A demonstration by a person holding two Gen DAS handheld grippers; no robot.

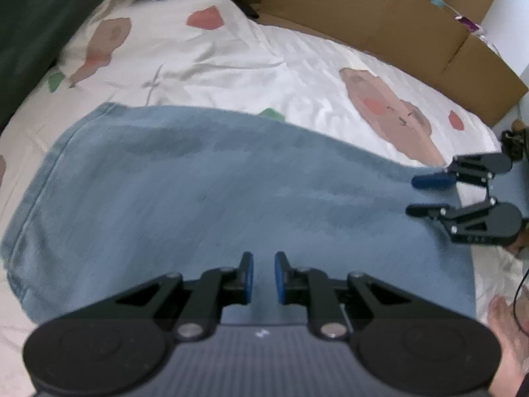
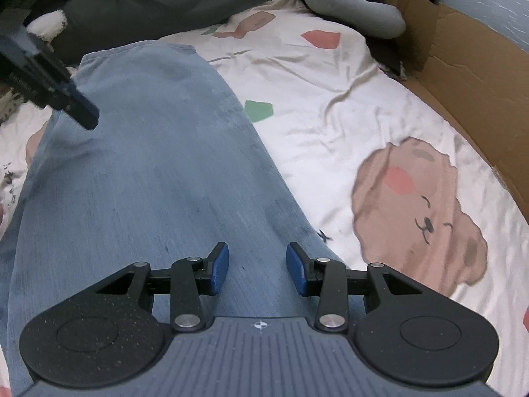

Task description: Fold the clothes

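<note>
Left claw [image 1: 264, 273] hovers with a narrow gap between its pads, nothing gripped; right claw [image 2: 257, 266] hangs wider apart, empty too. Beneath both, the blue garment [image 2: 148, 172] lies flat on the bed's printed sheet [image 2: 330, 106], cardboard [image 1: 380, 23] beyond.

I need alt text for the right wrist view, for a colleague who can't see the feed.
The right claw hangs open and empty above a blue garment spread flat on a white bedsheet printed with a cartoon bear. The left claw reaches in at upper left over the garment, and a cardboard box lines the bed's right side.
</note>
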